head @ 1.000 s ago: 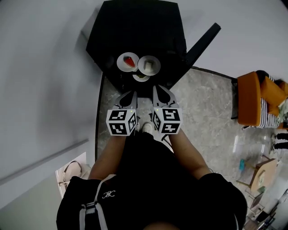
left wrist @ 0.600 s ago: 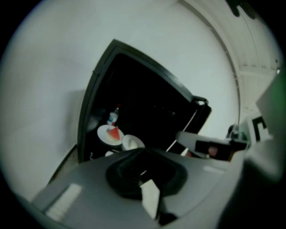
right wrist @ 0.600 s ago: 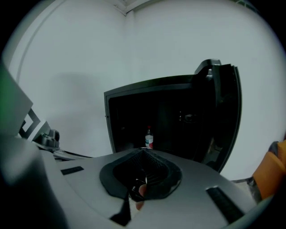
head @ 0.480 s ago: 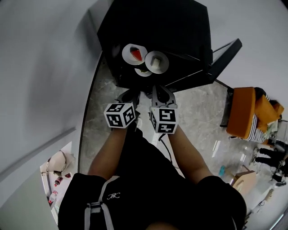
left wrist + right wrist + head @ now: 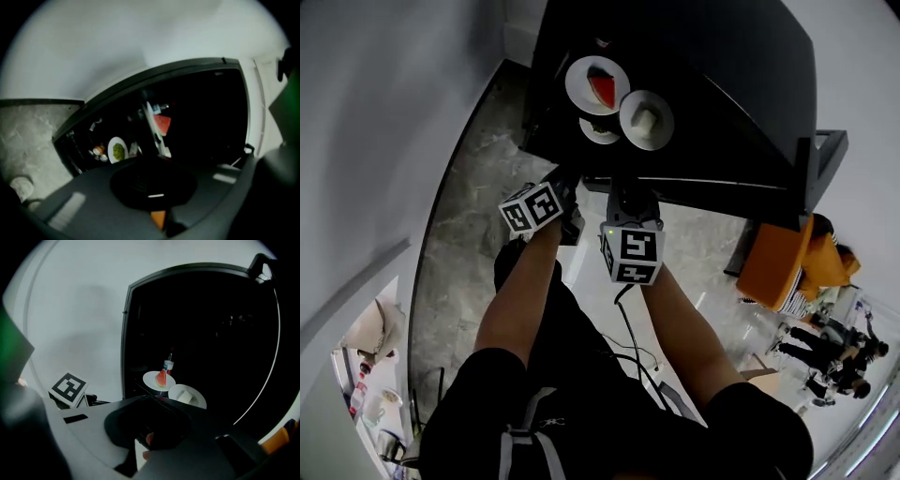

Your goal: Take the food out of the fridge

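Observation:
The black fridge (image 5: 722,66) stands open in front of me, its inside dark. On a shelf sit a white plate with a watermelon slice (image 5: 598,86) (image 5: 161,379), a plate with a pale block (image 5: 646,119) (image 5: 186,397) and a smaller plate of green food (image 5: 600,131) (image 5: 118,151). A bottle (image 5: 168,363) stands behind the watermelon. My left gripper (image 5: 565,183) is shut and empty, rolled to one side, just below the shelf's front. Beside it, my right gripper (image 5: 625,192) is also shut and empty and points at the plates.
The fridge door (image 5: 814,155) hangs open on the right. An orange chair (image 5: 783,267) and people (image 5: 834,347) are beyond it. A white wall (image 5: 384,122) runs along the left, and a cable (image 5: 628,323) lies on the marble floor (image 5: 469,206).
Both grippers have sunk lower and come closer to the fridge. The left one has rolled sideways. The fridge and its plates now fill more of the head view.

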Demonstrator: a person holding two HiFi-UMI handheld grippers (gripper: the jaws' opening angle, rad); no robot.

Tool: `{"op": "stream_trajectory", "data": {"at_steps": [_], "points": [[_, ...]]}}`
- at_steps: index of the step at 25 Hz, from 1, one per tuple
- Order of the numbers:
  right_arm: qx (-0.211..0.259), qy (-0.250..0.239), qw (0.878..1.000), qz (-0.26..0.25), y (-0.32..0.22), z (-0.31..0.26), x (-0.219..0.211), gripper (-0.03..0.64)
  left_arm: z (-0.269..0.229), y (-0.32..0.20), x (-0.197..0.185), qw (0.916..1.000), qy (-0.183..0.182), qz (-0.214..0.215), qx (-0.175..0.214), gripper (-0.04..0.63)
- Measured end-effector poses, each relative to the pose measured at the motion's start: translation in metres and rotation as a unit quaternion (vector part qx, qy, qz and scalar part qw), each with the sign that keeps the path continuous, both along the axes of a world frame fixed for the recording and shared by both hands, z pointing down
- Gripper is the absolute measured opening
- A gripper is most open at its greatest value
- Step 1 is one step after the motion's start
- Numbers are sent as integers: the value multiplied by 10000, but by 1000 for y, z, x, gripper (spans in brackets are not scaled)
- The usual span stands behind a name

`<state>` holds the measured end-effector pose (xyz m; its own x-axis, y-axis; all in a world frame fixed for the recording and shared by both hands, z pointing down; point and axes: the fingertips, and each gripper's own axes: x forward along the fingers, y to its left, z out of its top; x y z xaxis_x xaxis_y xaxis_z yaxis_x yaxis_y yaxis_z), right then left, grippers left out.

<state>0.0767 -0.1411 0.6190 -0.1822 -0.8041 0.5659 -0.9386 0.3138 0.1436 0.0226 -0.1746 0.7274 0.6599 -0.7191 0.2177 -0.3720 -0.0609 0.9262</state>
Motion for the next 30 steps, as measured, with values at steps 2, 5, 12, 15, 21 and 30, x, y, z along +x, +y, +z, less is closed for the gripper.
{"op": "stream_trajectory", "data": {"at_steps": [2, 5, 12, 15, 21, 30], "points": [[-62, 41, 10000, 11, -5, 16, 5, -8, 31, -7, 2, 9991, 297, -223, -216, -5], [-99, 24, 9999, 99, -12, 32, 15, -8, 71, -18, 11, 9975, 486, -335, -389, 46], [-189, 63, 9996, 211, -10, 63, 33, -8, 147, -43, 41, 9932, 735, -403, -812, 120], [-222, 50, 9995, 225, -8, 70, 39, -8, 168, -56, 53, 9918, 733, -416, -958, 123], [-195, 1, 9993, 314, -10, 72, 52, -8, 192, -82, 68, 9896, 738, -438, -1158, 143], [-329, 17, 9983, 490, -1, 79, 70, -8, 208, -93, 81, 9836, 961, -371, -1478, 82]]}}
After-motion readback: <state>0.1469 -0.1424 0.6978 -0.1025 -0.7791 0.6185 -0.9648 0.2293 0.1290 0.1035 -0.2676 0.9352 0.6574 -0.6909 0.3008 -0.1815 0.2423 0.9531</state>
